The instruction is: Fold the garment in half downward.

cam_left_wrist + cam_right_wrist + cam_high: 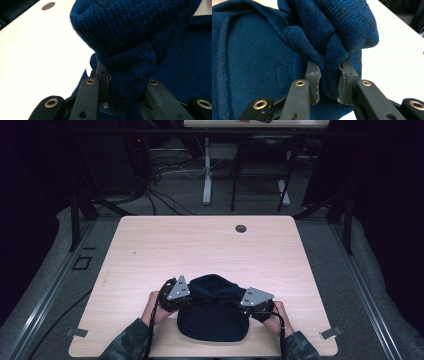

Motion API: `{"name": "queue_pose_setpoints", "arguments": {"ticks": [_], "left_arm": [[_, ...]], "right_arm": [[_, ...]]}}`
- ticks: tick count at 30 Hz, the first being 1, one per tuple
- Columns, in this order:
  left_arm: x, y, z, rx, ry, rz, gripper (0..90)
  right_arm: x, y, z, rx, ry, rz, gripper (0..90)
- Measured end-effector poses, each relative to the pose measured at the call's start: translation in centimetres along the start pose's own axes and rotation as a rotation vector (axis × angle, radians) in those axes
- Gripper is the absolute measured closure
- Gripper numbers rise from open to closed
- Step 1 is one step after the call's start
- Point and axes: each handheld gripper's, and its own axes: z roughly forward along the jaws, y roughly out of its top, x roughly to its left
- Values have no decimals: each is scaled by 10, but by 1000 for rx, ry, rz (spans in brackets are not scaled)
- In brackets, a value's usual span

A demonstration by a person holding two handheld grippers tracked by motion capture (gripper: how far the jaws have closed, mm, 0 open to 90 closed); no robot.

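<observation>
A pale wooden table (210, 245) is carrying a dark blue knit sweater (212, 317), which is lying bunched at the near edge, between a person's two hands. The left gripper (186, 296) is clamping a thick fold at the sweater's left side, while the right gripper (243, 303) is pinching a fold of knit (331, 75) between its pads at the right side.

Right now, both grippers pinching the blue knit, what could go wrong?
1. The right gripper holds only a narrow fold of the knit hat; it may slip out.
2. A loose thread at the left gripper could snag.
3. Pulling apart may stretch the knit.
</observation>
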Motion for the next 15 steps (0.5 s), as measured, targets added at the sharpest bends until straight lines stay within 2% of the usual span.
{"name": "queue_pose_setpoints", "arguments": {"ticks": [3, 7, 15], "left_arm": [[-3, -4, -3, -13, -17, -19, 743], [-5, -10, -2, 7, -30, -11, 719], [-7, -15, -2, 62, -94, -43, 637]], "right_arm": [[2, -1, 0, 10, 2, 2, 727], [6, -2, 0, 27, 15, -12, 709], [8, -7, 4, 77, 74, -19, 694]]}}
